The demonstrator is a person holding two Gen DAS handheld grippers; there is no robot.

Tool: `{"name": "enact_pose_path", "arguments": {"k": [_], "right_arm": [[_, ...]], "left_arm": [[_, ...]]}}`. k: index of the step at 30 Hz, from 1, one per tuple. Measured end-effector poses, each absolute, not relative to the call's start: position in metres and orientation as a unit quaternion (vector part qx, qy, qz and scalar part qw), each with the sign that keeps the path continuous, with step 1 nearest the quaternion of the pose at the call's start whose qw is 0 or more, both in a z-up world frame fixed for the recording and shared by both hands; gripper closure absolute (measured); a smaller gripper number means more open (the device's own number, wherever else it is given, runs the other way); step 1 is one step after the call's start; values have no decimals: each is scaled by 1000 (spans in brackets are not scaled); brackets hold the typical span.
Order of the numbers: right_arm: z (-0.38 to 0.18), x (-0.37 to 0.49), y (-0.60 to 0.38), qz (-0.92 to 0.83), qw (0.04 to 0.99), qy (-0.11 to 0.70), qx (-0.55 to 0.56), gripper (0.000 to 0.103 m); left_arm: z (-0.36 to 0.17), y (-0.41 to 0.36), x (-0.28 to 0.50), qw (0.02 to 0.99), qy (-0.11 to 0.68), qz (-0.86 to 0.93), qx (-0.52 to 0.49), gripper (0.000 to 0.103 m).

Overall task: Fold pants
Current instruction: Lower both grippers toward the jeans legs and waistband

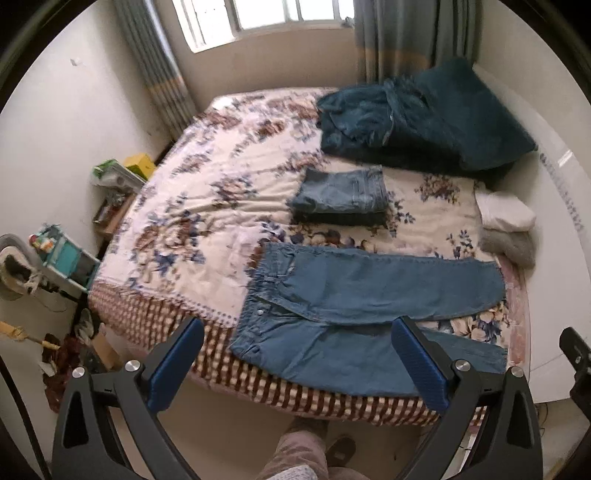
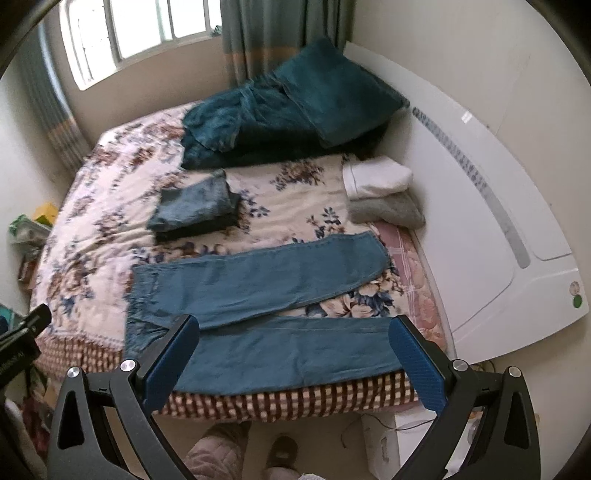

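Denim, soft yet weighty: we judge the blue jeans [image 1: 354,314] spread on the floral bedspread [image 1: 207,206] best pinched at waistband and hem. Left gripper [image 1: 295,365] and right gripper [image 2: 293,363] hover wide open, empty.

Daylit window [image 1: 273,14], grey curtains [image 1: 399,37], floral bed [image 1: 207,206].

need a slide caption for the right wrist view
Open right tongs hover above blue jeans spread flat on a floral bed, folded jeans behind.

Bare floral bed [image 1: 207,206] lies open left of the folded jeans stack [image 1: 341,197]. The teal blanket heap [image 1: 417,118] blocks the far side, and white and grey folded clothes [image 2: 384,195] crowd the headboard [image 2: 491,206] edge.
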State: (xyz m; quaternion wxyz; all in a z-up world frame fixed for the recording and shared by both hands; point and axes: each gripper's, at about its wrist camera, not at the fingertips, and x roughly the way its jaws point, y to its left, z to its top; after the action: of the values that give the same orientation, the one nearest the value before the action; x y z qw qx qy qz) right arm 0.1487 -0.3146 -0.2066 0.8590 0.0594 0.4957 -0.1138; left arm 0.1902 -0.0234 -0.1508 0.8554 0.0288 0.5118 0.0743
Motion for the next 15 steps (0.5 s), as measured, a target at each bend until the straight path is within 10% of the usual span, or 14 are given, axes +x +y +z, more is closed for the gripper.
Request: {"name": "enact_pose_path", "arguments": {"k": [15], "right_arm": [[-487, 423, -398, -159, 764, 626, 2, 0]], "left_arm": [[-394, -51, 436, 788, 597, 46, 147, 0]]}}
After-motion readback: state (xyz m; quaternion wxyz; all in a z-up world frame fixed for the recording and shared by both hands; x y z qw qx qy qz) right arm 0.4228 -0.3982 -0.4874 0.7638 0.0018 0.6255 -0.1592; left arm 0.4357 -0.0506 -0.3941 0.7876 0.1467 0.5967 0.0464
